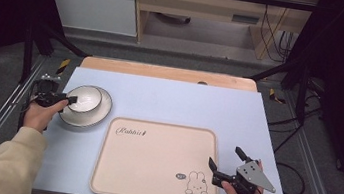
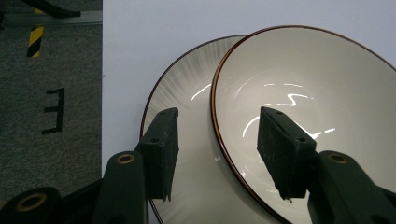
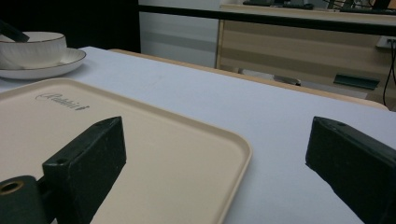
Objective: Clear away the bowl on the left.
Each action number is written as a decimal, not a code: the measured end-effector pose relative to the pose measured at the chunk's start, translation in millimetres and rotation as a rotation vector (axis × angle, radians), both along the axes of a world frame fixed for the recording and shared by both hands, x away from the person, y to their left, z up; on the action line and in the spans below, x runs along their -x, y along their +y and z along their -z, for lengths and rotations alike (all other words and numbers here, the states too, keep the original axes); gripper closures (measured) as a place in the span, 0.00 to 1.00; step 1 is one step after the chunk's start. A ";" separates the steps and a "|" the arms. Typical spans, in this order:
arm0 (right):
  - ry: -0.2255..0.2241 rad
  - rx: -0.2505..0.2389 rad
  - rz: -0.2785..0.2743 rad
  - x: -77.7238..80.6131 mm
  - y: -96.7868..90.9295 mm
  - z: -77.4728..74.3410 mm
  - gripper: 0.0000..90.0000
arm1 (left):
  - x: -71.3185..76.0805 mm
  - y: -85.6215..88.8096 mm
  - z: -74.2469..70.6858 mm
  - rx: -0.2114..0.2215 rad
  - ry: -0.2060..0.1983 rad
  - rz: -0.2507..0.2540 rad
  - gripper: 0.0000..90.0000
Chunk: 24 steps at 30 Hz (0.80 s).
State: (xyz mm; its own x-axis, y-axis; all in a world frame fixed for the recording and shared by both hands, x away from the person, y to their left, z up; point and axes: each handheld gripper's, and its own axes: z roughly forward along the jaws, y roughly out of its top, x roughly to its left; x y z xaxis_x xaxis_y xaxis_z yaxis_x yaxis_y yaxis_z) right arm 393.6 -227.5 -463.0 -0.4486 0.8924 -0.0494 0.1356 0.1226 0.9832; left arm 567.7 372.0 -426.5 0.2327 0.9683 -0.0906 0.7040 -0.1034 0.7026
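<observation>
High view: left gripper (image 1: pixel 70 99) fingers (image 2: pixel 161 149) half-open astride bowl (image 1: pixel 86 98) rim, not yet pinching; right gripper (image 1: pixel 224 165) wide open, empty

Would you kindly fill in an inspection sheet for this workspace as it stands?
Surface: table with a pale blue cover.
Job's things: bowl on plate, at the left; beige tray in the middle, bare.
Clutter: nothing seen.
Grippers: left gripper straddles the bowl's rim, one finger inside, one outside, pads not yet pressing; right gripper open, beside the tray's right edge.
Cables: black cables on the floor at the right.
Surroundings: wooden cabinet behind, grey floor.
</observation>
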 end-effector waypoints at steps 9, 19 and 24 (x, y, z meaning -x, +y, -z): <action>0.002 0.004 -0.003 -0.5 0.0 0.5 0.06 | -2.5 -2.6 3.7 0.008 0.041 -0.016 0.63; 0.011 -0.001 -0.004 -0.5 0.1 0.9 0.06 | -5.8 -3.8 6.9 0.019 0.072 -0.032 0.74; 0.014 -0.006 -0.011 -0.6 0.9 1.1 0.06 | -7.6 -5.8 7.6 0.023 0.078 -0.037 0.83</action>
